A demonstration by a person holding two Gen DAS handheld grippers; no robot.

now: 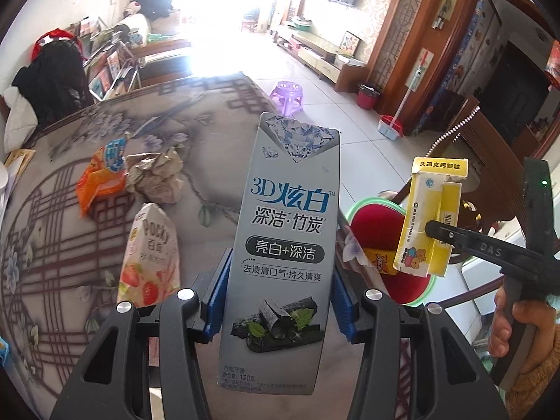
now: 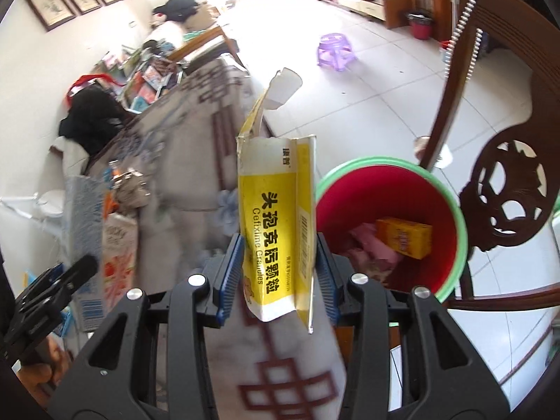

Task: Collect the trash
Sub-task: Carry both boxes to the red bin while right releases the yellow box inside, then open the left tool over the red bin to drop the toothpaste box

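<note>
Left wrist view: at left, an orange wrapper (image 1: pixel 99 178), crumpled paper (image 1: pixel 157 176) and a Pocky box (image 1: pixel 148 255) lie on the patterned tablecloth (image 1: pixel 52 245). At centre, my left gripper (image 1: pixel 278 301) is clamped partway closed on a grey toothpaste box (image 1: pixel 285 245). At right, my right gripper (image 1: pixel 432 227) pinches a yellow medicine box (image 1: pixel 428 220) over the red bin (image 1: pixel 374 224), whose rim sits lower right of centre. I judge each box should be fully above the bin's mouth before I release it.
</note>
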